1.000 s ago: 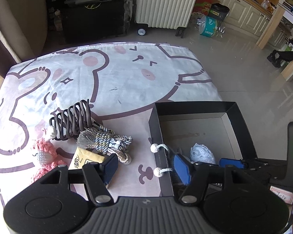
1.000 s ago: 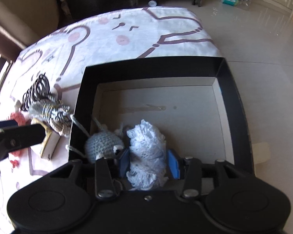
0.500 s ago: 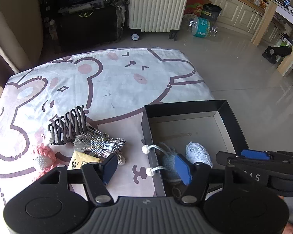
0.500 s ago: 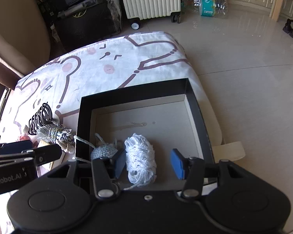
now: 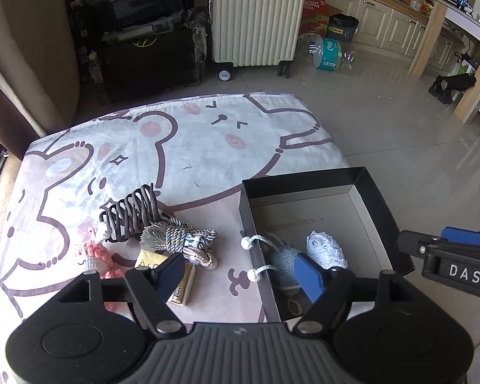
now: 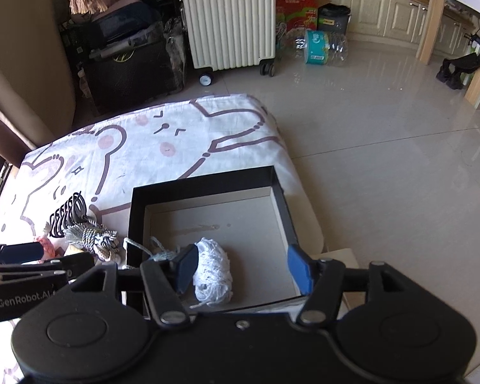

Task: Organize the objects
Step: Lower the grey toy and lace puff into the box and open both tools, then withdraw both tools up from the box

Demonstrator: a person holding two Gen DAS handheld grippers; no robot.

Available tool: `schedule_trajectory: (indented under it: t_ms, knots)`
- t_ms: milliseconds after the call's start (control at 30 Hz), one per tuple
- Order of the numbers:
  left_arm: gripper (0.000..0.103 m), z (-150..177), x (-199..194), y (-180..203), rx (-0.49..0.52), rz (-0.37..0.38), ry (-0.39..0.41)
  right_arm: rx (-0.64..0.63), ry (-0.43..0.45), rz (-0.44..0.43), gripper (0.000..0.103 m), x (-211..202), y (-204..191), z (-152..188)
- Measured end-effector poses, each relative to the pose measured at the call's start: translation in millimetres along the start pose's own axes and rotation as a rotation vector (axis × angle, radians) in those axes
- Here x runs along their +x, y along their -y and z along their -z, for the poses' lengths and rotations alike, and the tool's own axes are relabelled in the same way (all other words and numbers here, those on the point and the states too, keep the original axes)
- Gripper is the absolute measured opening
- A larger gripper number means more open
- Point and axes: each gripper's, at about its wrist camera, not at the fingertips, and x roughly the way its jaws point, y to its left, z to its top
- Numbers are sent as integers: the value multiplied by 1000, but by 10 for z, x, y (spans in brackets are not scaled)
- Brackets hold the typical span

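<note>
An open black box (image 5: 307, 185) sits at the right edge of the cartoon-print cloth. In it lie a white lace roll (image 5: 326, 246) and a grey-blue crochet piece (image 5: 281, 262) whose knotted cords hang over the box's left wall. My left gripper (image 5: 240, 273) hovers above that wall, its jaws opening with nothing gripped. My right gripper (image 6: 243, 268) hangs over the box (image 6: 204, 185), jaws opening. The lace roll (image 6: 212, 275) lies loose below them. On the cloth, a dark coil (image 5: 131, 216), a tasselled rope bundle (image 5: 182, 238), a yellow packet (image 5: 182, 283) and a pink crochet doll (image 5: 94, 256) lie together.
The table ends just right of the box, with tiled floor beyond. A cream suitcase (image 5: 256, 16), a big water bottle (image 5: 331, 52) and dark bags stand past the far edge. A bare stretch of cloth (image 5: 192, 147) runs behind the objects.
My right gripper let go of the white lace roll, which stays in the box, and rose above it. Both grippers' jaws have widened. The left gripper lifted slightly.
</note>
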Motion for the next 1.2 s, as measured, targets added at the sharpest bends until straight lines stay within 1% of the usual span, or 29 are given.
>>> schedule_trajectory:
  t_ms: [33, 100, 133, 300, 367, 400, 467, 500, 667, 1200]
  knots:
    - [78, 5, -15, -8, 1, -8, 4, 1, 6, 6, 64, -29, 15, 11]
    - [81, 11, -40, -28, 1, -26, 10, 3, 11, 18, 70, -73, 44, 32]
    - [83, 15, -51, -45, -2, -33, 12, 6, 16, 25, 71, -105, 59, 52]
    - [93, 44, -97, -76, 1, -63, 29, 24, 27, 56, 86, -198, 149, 102]
    - [100, 57, -114, -77, 2, -68, 34, 30, 31, 56, 93, -224, 182, 118]
    - [102, 63, -123, -76, 3, -68, 38, 31, 34, 57, 95, -233, 191, 127]
    - [103, 75, -138, -68, 9, -67, 40, 25, 42, 66, 95, -251, 196, 147]
    - [103, 80, -141, -65, 12, -66, 39, 23, 46, 71, 98, -261, 198, 156]
    - [103, 92, -155, -78, 5, -70, 38, 15, 62, 91, 103, -281, 201, 199]
    - [103, 113, -122, -102, 7, -57, 31, 8, 54, 87, 103, -237, 193, 228]
